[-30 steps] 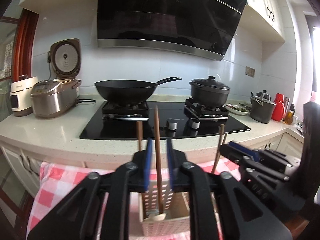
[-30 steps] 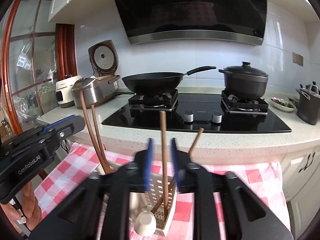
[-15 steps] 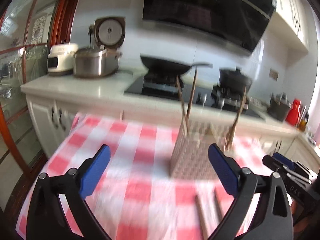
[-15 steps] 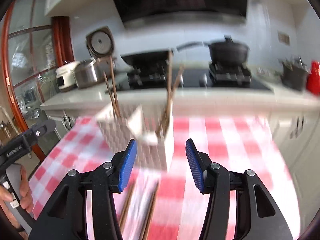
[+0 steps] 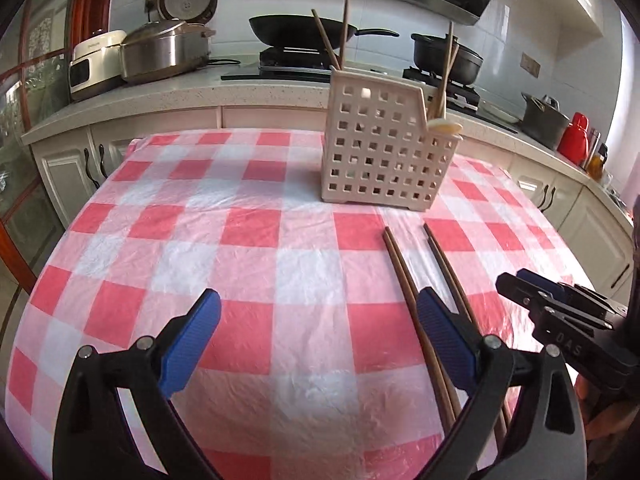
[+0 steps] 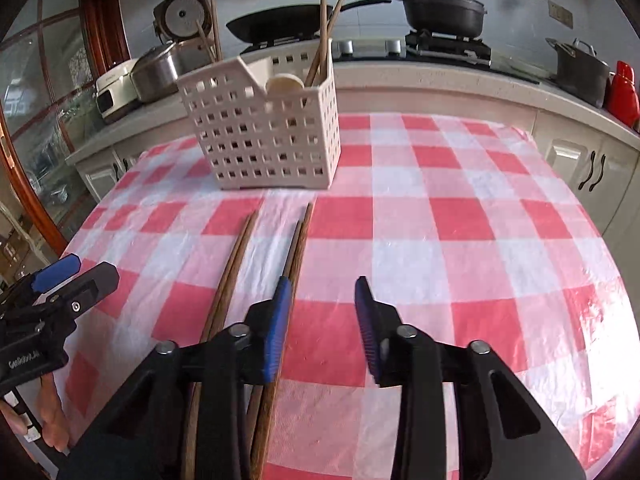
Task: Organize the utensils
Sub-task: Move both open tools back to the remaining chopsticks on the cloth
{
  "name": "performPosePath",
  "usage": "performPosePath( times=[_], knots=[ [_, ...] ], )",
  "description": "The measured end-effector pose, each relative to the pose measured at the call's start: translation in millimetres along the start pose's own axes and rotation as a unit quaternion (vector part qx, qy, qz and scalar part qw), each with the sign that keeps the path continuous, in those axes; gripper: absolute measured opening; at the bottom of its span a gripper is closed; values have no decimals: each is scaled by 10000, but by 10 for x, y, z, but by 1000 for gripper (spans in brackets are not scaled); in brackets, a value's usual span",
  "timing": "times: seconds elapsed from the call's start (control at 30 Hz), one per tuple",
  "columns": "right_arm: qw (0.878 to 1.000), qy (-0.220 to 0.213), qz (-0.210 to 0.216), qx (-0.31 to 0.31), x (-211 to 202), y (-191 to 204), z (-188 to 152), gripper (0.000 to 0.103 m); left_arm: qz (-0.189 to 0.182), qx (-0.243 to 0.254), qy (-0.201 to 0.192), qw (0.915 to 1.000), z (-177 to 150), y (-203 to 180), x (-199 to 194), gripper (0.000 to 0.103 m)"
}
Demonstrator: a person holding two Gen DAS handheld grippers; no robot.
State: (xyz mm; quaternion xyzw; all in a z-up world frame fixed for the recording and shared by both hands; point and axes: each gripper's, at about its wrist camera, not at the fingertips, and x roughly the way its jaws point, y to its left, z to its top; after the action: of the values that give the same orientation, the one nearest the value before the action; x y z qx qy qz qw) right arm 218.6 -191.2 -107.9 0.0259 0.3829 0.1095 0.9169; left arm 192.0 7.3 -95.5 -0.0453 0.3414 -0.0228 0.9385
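Observation:
A white perforated utensil basket (image 5: 384, 148) stands at the far side of the checked table, also in the right wrist view (image 6: 268, 132). It holds several upright brown chopsticks (image 5: 343, 24) and a white spoon (image 6: 284, 82). Several more brown chopsticks (image 5: 404, 276) lie flat on the cloth in front of it, also in the right wrist view (image 6: 234, 264). My left gripper (image 5: 316, 336) is open and empty above the near cloth. My right gripper (image 6: 322, 316) is open and empty, its left finger just beside the lying chopsticks.
The table wears a red and white checked cloth (image 5: 240, 240). Behind it runs a kitchen counter (image 5: 160, 92) with rice cookers (image 5: 164, 48), a wok (image 5: 300, 30), a black pot (image 6: 440, 10) and a red thermos (image 6: 624, 92).
Both grippers have let go of the chopsticks they held over the basket, opened, and pulled back and down toward the near side of the table.

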Motion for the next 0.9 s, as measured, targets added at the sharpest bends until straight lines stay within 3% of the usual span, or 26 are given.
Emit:
performPosePath(
  times=[0.27,0.9],
  knots=[
    [9995,238,159,-96,129,117,11,17,90,91,-14,9999,-28,-23,54,95],
    [9961,684,-410,-390,518,299,158,15,36,54,88,9999,-101,84,122,95]
  ],
)
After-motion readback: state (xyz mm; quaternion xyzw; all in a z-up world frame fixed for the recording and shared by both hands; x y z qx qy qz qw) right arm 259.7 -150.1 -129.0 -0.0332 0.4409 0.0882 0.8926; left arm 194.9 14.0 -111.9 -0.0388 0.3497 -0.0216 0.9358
